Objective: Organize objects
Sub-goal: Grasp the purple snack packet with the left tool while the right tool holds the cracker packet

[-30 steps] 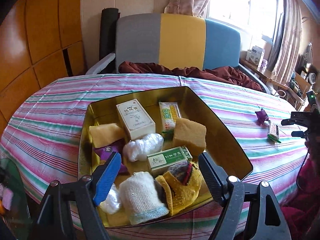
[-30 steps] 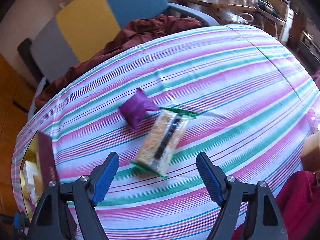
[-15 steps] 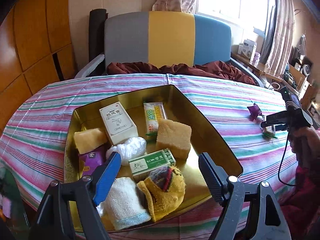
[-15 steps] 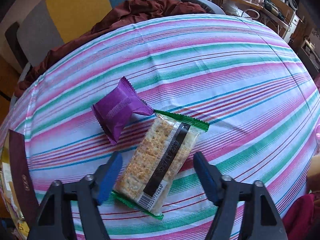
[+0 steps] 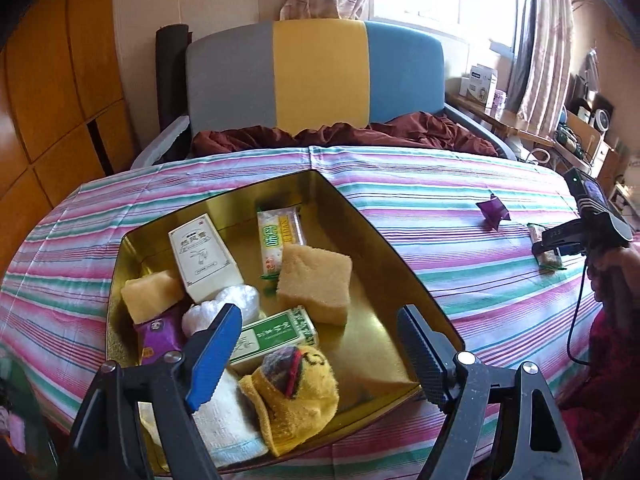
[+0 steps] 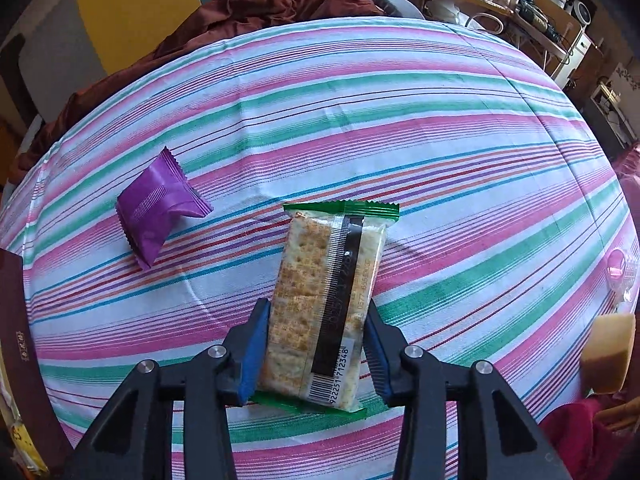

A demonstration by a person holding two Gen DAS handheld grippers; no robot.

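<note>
My right gripper [image 6: 316, 344] is shut on a clear cracker packet [image 6: 326, 292] with green ends, low over the striped tablecloth. A purple snack pouch [image 6: 156, 210] lies to its left. In the left wrist view the right gripper [image 5: 560, 246] holds the packet [image 5: 548, 256] at the table's right edge, with the purple pouch [image 5: 494, 210] beyond it. My left gripper [image 5: 320, 344] is open and empty above the near end of a gold tin tray [image 5: 400, 264] that holds boxes, sponges, a yellow sock and a white cloth.
A striped chair [image 5: 316, 80] with a maroon cloth stands behind the table. A yellow sponge block [image 6: 608, 354] and a small clear cup [image 6: 620, 268] sit at the right edge. The tray's dark outer wall [image 6: 16, 320] shows at far left.
My right gripper moved forward over the cracker packet and closed on its sides. My left gripper drew back a little from the tray and stayed open.
</note>
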